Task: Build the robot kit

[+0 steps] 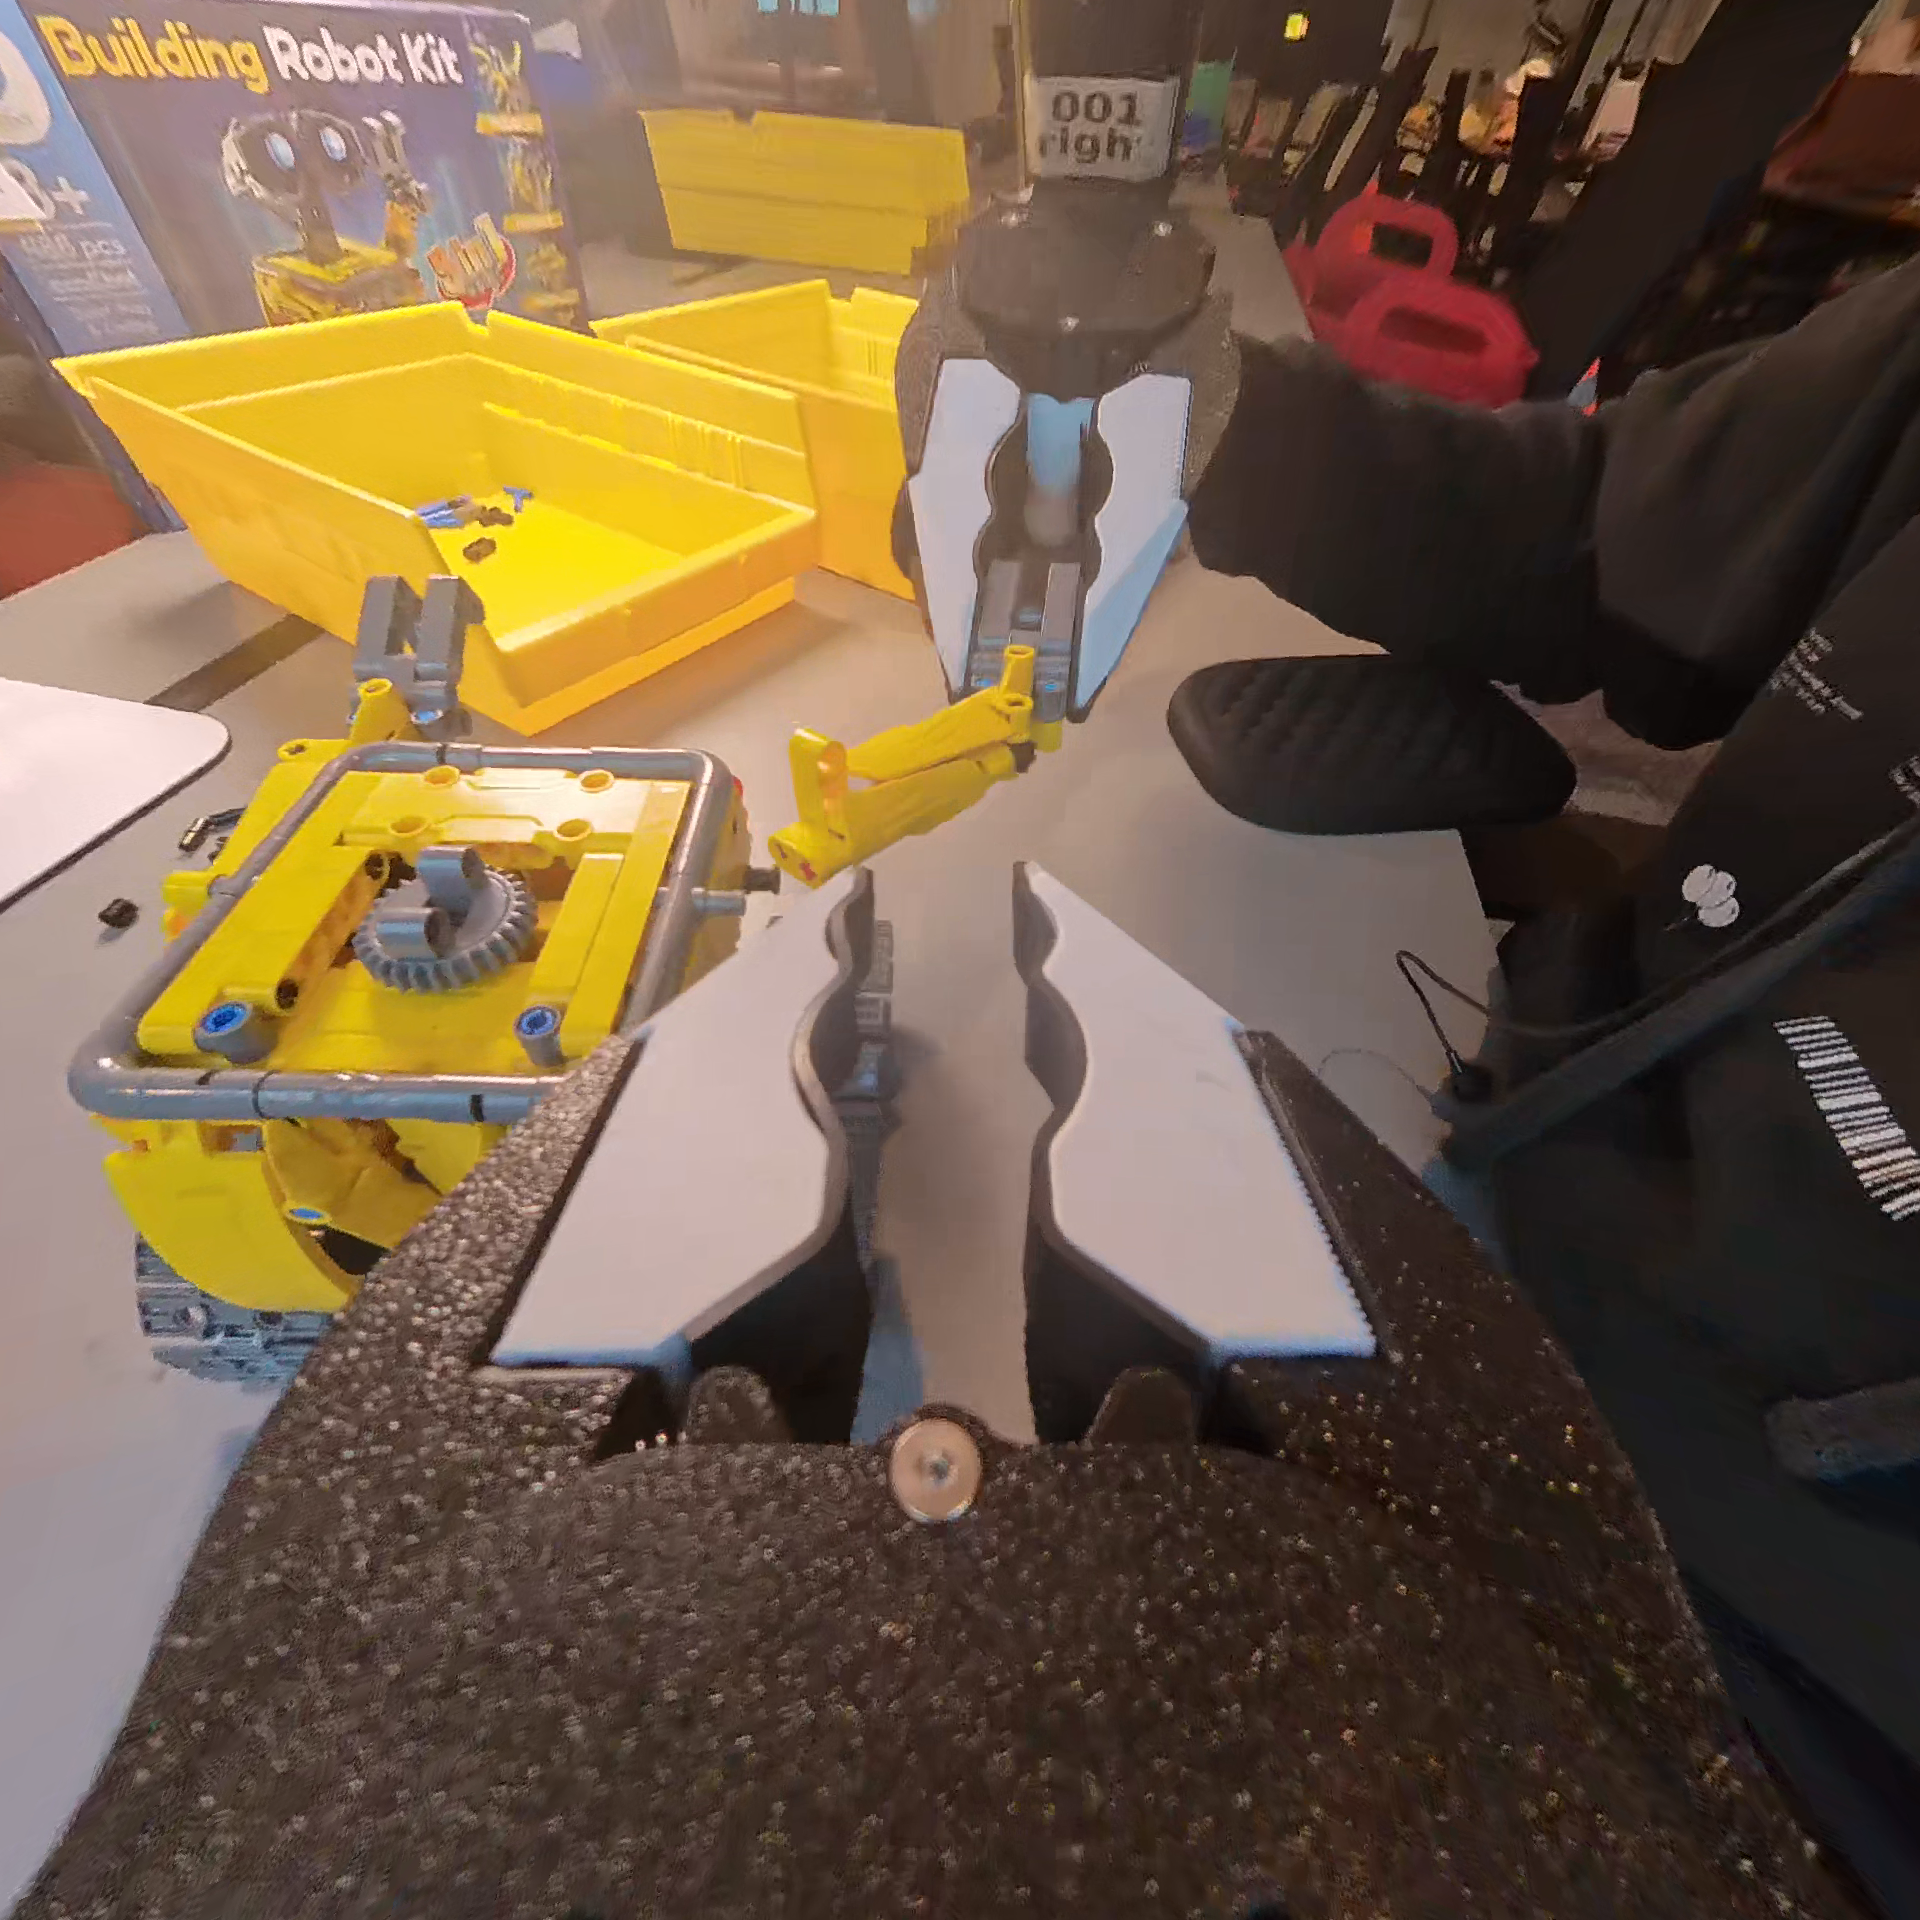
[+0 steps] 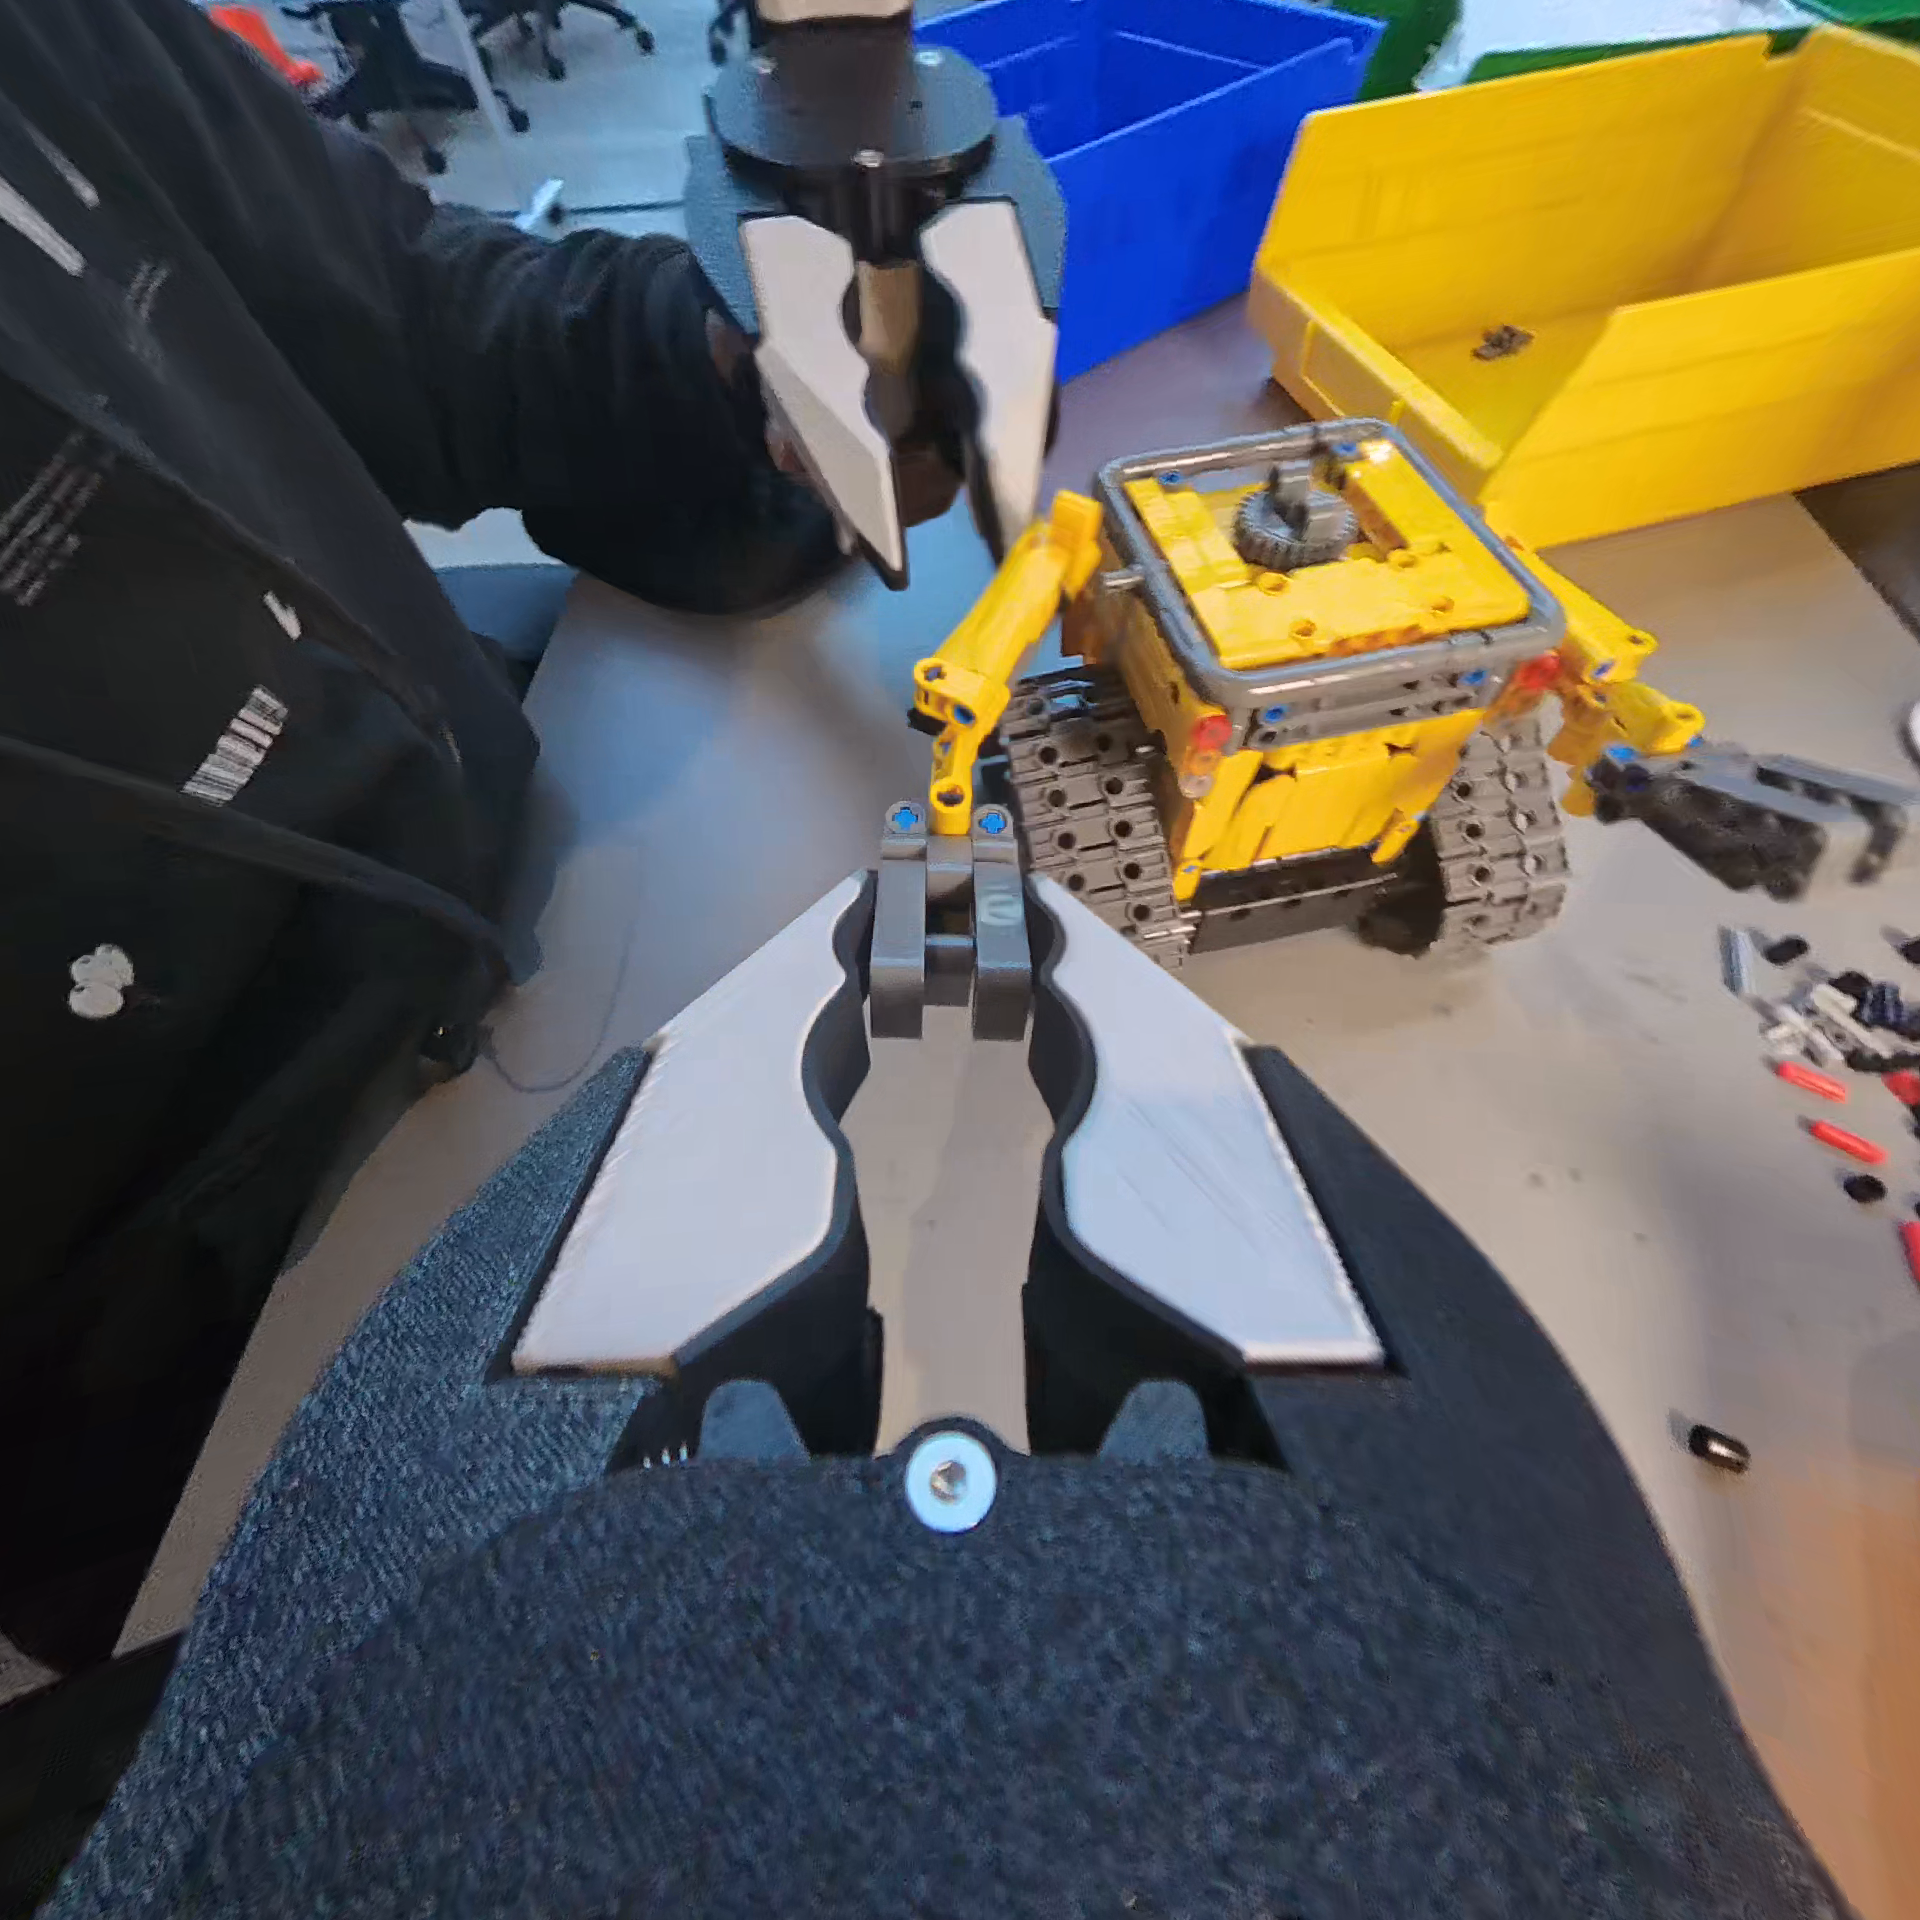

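While the yellow brick-built robot (image 2: 1320,665) is standing on its grey tracks on the worktop (image 2: 727,748), the right tongs (image 2: 948,894) are gripping the grey claw piece (image 2: 948,935) at the end of the robot's yellow arm (image 2: 987,644), with both fingers pressing on its sides. That arm is reaching out from the robot's side toward the person in the dark sleeve (image 1: 1455,520), and in the left wrist view it is hanging just above the worktop, away from the robot's body. The left tongs (image 1: 940,883) are hovering narrowly parted with nothing between them, their tips sitting just beside the shoulder end of the arm and close to the robot's grey top frame (image 1: 416,935). A grey gear (image 1: 447,930) is sitting on top of the robot. Behind the robot, yellow bins (image 1: 499,488) are standing open, one holding a few small dark and blue pieces, and a printed kit box (image 1: 301,156) is standing further behind. Beside the robot's other arm, loose red, black and grey pieces (image 2: 1829,1049) are lying scattered on the worktop
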Demonstrator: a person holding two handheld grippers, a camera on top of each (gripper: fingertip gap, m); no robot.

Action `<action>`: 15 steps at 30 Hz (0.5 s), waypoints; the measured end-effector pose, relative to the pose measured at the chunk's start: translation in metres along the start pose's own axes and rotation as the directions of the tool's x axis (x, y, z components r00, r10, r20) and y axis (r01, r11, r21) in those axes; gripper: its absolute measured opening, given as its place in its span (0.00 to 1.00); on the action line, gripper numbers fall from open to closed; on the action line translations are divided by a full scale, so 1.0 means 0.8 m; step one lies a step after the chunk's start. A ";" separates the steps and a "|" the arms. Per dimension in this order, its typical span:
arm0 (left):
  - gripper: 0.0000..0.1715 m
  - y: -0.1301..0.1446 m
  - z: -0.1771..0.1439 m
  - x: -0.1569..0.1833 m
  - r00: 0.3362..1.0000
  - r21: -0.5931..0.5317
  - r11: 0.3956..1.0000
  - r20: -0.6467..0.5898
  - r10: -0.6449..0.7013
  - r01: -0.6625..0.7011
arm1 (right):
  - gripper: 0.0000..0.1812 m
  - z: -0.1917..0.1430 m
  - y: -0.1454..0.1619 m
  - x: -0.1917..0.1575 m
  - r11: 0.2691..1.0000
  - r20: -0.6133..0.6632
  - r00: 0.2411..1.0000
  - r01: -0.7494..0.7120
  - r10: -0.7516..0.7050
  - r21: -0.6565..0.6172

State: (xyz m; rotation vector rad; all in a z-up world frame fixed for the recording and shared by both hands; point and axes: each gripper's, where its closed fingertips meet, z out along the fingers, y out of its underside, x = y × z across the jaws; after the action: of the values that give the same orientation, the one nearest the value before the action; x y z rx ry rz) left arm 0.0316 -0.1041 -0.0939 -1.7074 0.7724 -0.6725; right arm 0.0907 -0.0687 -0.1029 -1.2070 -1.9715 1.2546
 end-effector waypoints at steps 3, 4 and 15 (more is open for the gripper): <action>0.21 0.000 -0.003 0.007 0.999 -0.003 0.999 -0.035 -0.038 0.038 | 0.14 0.002 -0.006 -0.014 0.998 0.019 0.998 0.065 -0.065 0.011; 0.22 0.002 -0.004 0.007 0.997 -0.020 0.998 -0.047 -0.065 0.064 | 0.14 0.001 -0.013 -0.019 0.997 0.036 0.997 0.073 -0.074 0.038; 0.12 -0.005 -0.008 0.023 0.991 -0.023 0.996 -0.102 -0.084 0.082 | 0.14 -0.001 -0.035 -0.059 0.988 0.138 0.981 0.127 -0.138 0.087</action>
State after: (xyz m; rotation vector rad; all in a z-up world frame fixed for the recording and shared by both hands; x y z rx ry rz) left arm 0.0390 -0.1212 -0.0872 -1.7400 0.7847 -0.8182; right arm 0.1026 -0.1146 -0.0757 -0.9546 -2.0471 1.3691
